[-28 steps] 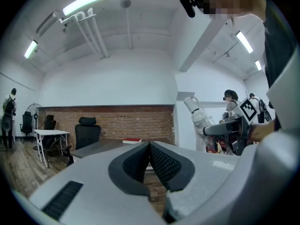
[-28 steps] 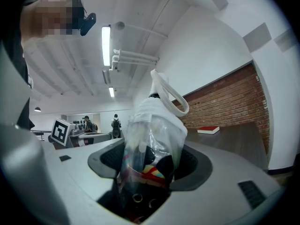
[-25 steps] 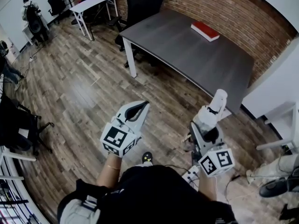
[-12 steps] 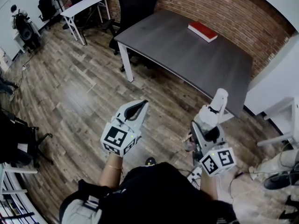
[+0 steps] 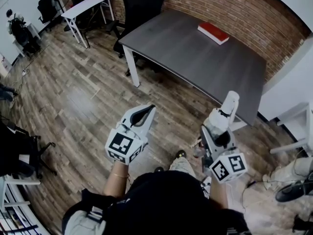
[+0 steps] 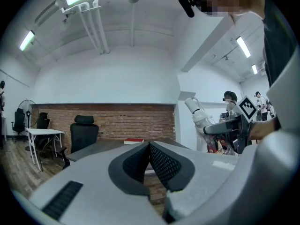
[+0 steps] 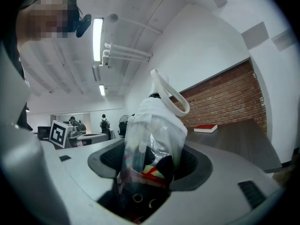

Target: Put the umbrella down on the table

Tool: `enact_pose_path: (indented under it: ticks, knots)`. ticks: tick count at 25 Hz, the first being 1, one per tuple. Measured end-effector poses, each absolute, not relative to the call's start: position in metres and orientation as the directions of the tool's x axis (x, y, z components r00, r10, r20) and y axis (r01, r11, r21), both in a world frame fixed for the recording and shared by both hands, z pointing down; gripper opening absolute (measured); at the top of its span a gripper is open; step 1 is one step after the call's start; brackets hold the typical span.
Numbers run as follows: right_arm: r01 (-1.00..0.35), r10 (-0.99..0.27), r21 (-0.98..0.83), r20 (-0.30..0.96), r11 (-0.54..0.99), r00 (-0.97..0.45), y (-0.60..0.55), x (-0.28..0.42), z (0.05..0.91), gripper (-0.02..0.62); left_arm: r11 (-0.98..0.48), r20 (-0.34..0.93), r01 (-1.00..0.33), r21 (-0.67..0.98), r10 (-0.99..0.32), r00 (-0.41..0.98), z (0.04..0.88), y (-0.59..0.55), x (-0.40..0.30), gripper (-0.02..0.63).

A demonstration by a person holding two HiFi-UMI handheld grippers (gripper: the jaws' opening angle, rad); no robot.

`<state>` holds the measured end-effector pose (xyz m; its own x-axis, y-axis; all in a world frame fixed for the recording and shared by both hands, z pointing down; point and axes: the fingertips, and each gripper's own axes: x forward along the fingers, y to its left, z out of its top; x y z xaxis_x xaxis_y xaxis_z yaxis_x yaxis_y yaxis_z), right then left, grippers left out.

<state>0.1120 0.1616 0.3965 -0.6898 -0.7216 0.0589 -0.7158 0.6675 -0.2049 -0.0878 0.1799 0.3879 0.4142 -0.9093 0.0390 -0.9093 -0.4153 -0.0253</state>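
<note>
Grey desk (image 5: 195,58) stands by a brick wall (image 5: 234,9), with a red book (image 5: 213,32) on its far side. The right hand-held gripper (image 5: 215,133) is clamped on the folded umbrella (image 5: 226,110), held upright above the wooden floor (image 5: 83,92) near the desk's edge. The left hand-held gripper (image 5: 145,113) has its jaws pressed together, with nothing between them.

Umbrella (image 7: 152,139) lower end sunk between right gripper (image 7: 150,162) jaws, out of sight; pattern under clear wrap (image 7: 157,125) too blurred to tell. Red book (image 5: 213,33) on table (image 5: 195,58) far side: cover lettering too small to read. Chair (image 5: 143,4) behind table cut by top edge; table far legs hidden under tabletop
</note>
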Motion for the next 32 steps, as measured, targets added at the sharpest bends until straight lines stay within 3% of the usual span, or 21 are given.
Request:
enact_pose_path:
  ticks: [32]
  knots:
    - [-0.558,-0.560,-0.246,0.068,0.792,-0.825,-0.085,0.048,0.403,0.284,-0.198,0.091,-0.980,-0.034,-0.977,0.195,0.387,-0.006,-0.148,0.002]
